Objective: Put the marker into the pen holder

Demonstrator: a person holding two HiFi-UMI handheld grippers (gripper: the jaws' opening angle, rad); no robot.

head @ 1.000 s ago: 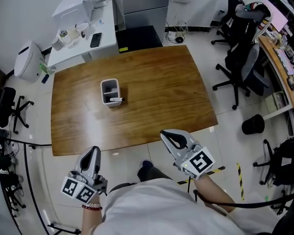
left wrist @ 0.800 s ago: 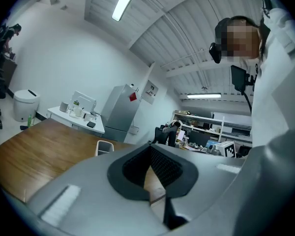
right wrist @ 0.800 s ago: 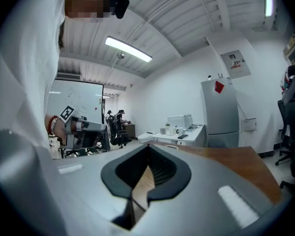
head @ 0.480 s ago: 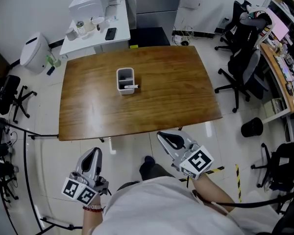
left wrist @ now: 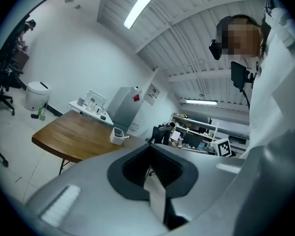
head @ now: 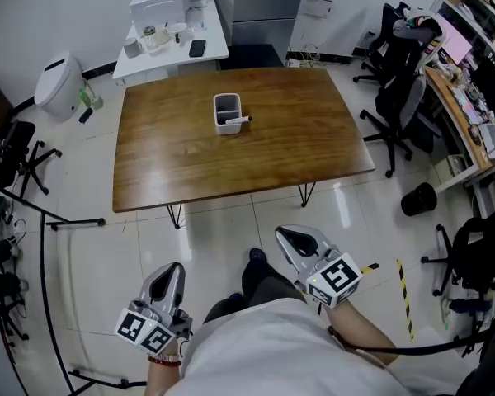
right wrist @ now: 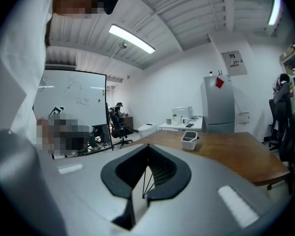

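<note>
A white pen holder stands on the wooden table, toward its far middle. A white marker with a dark cap lies flat on the table, touching the holder's near side. The holder also shows small in the left gripper view and the right gripper view. Both grippers hang low by the person's body, well short of the table. My left gripper is shut with nothing in it. My right gripper is shut and empty too.
A white side table with a printer, cups and a phone stands behind the wooden table. A white bin is at the left, office chairs at the right. Tiled floor lies between me and the table.
The view has drawn back from the table, which now sits higher and farther in the head view. Both grippers stay low near the body, still shut.
</note>
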